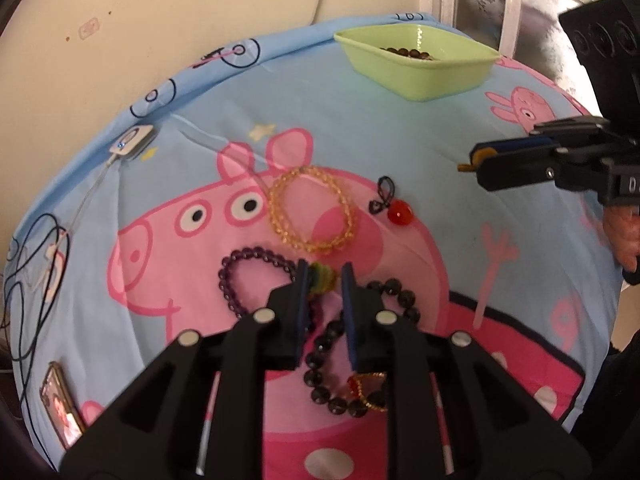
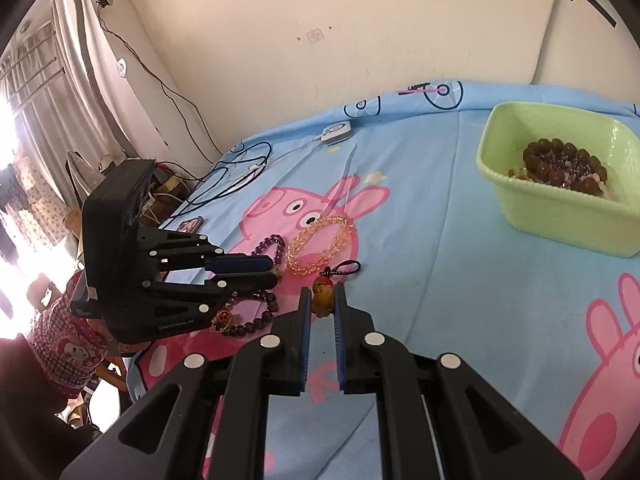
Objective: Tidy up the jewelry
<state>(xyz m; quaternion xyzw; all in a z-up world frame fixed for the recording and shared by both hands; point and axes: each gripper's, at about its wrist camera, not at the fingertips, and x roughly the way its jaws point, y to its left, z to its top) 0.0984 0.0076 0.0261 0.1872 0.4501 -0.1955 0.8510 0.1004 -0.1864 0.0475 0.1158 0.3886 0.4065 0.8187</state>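
Note:
My left gripper (image 1: 325, 276) is closed on a small green bead piece (image 1: 322, 277) above the cartoon bedsheet; it also shows in the right wrist view (image 2: 256, 270). Under it lie a purple bead bracelet (image 1: 240, 276) and a black bead bracelet (image 1: 332, 364) with a gold and red charm. A yellow bead bracelet (image 1: 312, 210) and a red bead on a black cord (image 1: 398, 212) lie beyond. My right gripper (image 2: 323, 300) is shut on an orange carved pendant (image 2: 322, 295). The green tray (image 2: 560, 184) holds brown beads (image 2: 560, 164).
A phone (image 1: 60, 404) lies at the bed's left edge, with black cables (image 1: 36, 280) and a white charger (image 1: 134, 140) near the wall. The tray also shows at the far edge in the left wrist view (image 1: 416, 60). A window is behind it.

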